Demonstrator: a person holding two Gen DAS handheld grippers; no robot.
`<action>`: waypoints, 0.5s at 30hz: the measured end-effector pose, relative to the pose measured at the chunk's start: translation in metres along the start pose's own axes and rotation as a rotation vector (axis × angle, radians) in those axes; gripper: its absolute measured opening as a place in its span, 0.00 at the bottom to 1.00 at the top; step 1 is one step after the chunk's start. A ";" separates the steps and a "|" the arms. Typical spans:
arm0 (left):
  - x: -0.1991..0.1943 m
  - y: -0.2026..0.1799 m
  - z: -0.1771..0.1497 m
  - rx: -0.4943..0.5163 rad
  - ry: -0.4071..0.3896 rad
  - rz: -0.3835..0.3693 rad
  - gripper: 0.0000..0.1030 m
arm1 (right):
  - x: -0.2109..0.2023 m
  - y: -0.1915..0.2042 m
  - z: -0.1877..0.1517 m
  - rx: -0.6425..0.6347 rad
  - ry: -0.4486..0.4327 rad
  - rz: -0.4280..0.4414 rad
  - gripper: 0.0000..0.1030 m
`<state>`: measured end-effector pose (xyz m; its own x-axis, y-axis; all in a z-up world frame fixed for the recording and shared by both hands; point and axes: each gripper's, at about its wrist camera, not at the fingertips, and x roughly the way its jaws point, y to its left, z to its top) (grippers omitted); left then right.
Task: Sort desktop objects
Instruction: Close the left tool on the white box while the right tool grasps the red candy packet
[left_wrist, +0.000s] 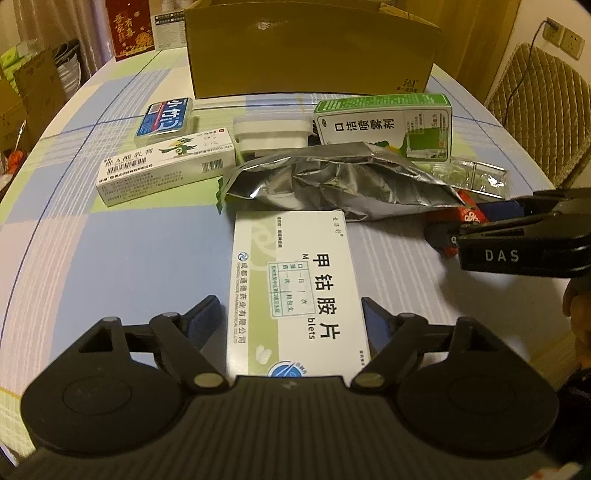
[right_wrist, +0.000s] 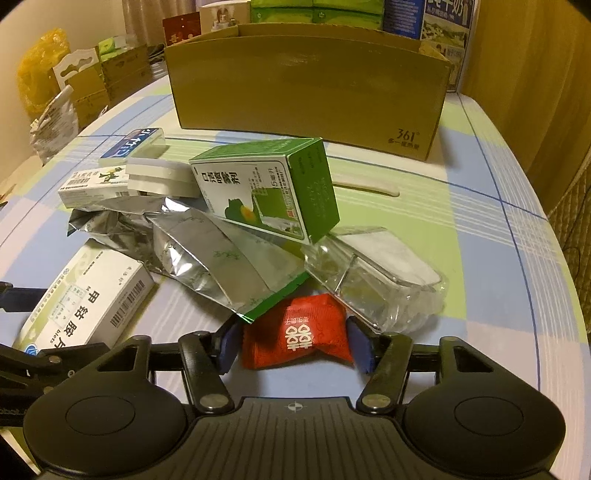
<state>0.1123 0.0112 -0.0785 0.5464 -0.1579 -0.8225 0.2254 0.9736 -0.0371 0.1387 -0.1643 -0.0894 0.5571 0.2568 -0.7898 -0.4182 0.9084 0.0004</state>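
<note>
A white and green tablet box (left_wrist: 295, 291) lies on the table between the open blue pads of my left gripper (left_wrist: 293, 323); the pads flank it with small gaps. It also shows in the right wrist view (right_wrist: 88, 299). My right gripper (right_wrist: 291, 338) has its blue pads against both sides of a red candy packet (right_wrist: 299, 336). In the left wrist view the right gripper (left_wrist: 480, 229) comes in from the right beside the red packet (left_wrist: 469, 214). A crumpled silver foil bag (left_wrist: 343, 184) lies just behind the tablet box.
A brown cardboard box (left_wrist: 310, 51) stands at the back. In front of it lie a green spray box (left_wrist: 384, 125), a long white ointment box (left_wrist: 166, 166), a blue tin (left_wrist: 164, 118), a white container (left_wrist: 271, 134) and a clear plastic case (right_wrist: 373, 277).
</note>
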 end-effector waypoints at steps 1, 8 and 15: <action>0.001 -0.001 0.000 0.006 -0.002 0.002 0.76 | 0.000 0.000 0.000 -0.001 0.000 0.000 0.54; 0.003 0.001 0.002 -0.003 -0.016 -0.014 0.77 | -0.004 0.003 -0.001 -0.003 -0.012 -0.005 0.41; 0.006 -0.004 0.003 0.017 -0.027 -0.001 0.78 | -0.004 0.003 0.000 0.001 -0.013 -0.002 0.42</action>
<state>0.1174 0.0062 -0.0814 0.5680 -0.1631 -0.8067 0.2390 0.9706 -0.0280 0.1350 -0.1628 -0.0865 0.5673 0.2588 -0.7818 -0.4163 0.9092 -0.0010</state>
